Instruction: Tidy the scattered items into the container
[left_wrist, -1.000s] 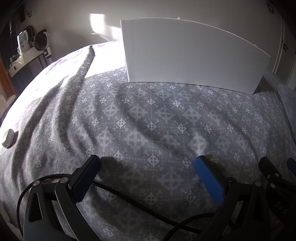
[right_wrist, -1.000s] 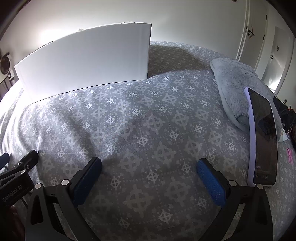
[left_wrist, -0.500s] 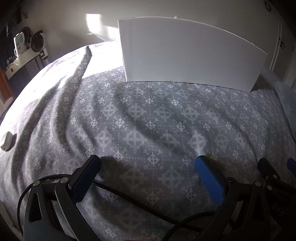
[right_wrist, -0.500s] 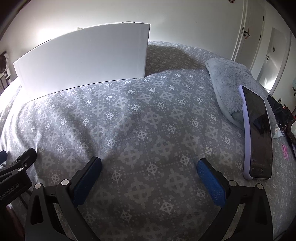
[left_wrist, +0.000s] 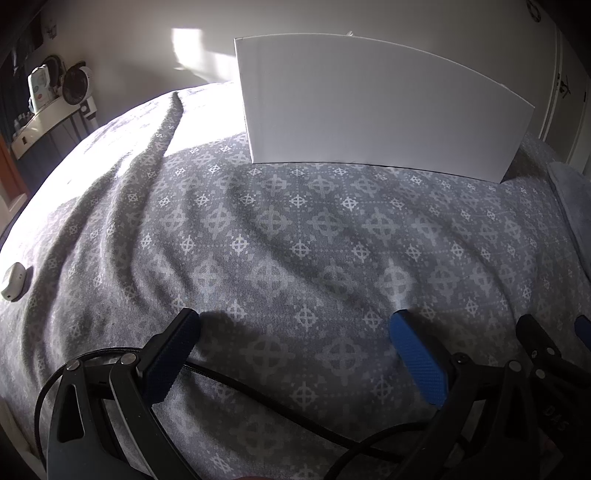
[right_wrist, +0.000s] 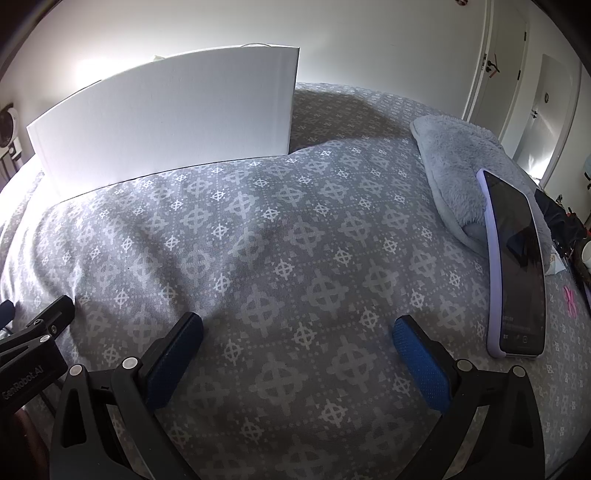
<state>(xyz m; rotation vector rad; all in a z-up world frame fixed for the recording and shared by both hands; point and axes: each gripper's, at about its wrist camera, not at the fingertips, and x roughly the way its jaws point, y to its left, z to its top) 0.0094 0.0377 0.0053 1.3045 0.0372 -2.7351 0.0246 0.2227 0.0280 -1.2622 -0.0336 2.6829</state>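
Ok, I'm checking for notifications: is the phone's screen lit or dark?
Mostly dark. The phone lies face up beside the grey pillow, its glass showing reflections; faint marks show near its lower end.

Tall white rectangular box (right_wrist: 166, 118) stands at the far side of the grey patterned bedspread (right_wrist: 280, 251). Right of it lies a fluffy pale-grey towel (right_wrist: 458, 155), with a lilac-cased smartphone (right_wrist: 517, 266) leaning on its near edge. Small white oval device (left_wrist: 13, 280) sits far left on the bedspread, well apart from the box.
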